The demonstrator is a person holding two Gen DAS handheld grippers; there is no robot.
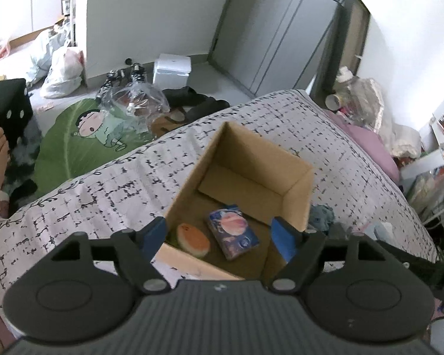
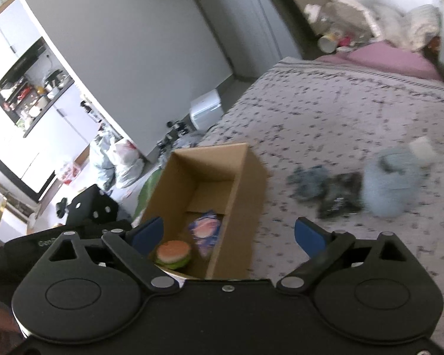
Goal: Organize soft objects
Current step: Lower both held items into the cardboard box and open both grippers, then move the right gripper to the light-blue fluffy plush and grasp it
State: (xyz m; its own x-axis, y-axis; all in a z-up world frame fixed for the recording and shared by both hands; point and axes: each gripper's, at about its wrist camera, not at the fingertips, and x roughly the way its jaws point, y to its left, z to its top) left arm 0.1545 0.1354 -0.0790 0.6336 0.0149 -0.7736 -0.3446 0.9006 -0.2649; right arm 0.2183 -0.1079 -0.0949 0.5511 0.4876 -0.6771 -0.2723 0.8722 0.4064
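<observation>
A: From the left wrist, what have you got?

B: The left gripper (image 1: 219, 238) is spread wide, nothing between its blue pads. Right ahead of it, at 12 o'clock, an open box (image 1: 296, 204) sits on the bed (image 1: 103, 189). Inside, near the front wall, there's a toy burger (image 1: 192, 240), and just beside it at 3 o'clock a blue packet (image 1: 233, 234) lying flat.

A: Anything outside the box?

B: A grey-blue cloth (image 1: 321, 215) on the bed, just past the box's right wall at about 3 o'clock. On the floor at 10 o'clock there's a green leaf mat (image 1: 74, 142) with a clear plastic bag (image 1: 133, 103) on it.

A: And the right wrist?

B: The right gripper (image 2: 228, 235) is also spread, holding nothing. Its left finger hangs over the box's (image 2: 236, 201) near corner; the right one is over bare bedspread (image 2: 340, 103). The burger (image 2: 173, 254) shows close to the left finger, at 9 o'clock of the gap, with the packet (image 2: 205, 230) just beside it, deeper in.

A: The loose things?

B: At 2 o'clock, well apart from the gripper, three soft items lie in a row on the bed: the grey-blue cloth (image 2: 307, 182), a dark cloth (image 2: 340, 196) touching it, then a pale blue plush (image 2: 390, 183). They're blurred, so I can't tell more.
</observation>
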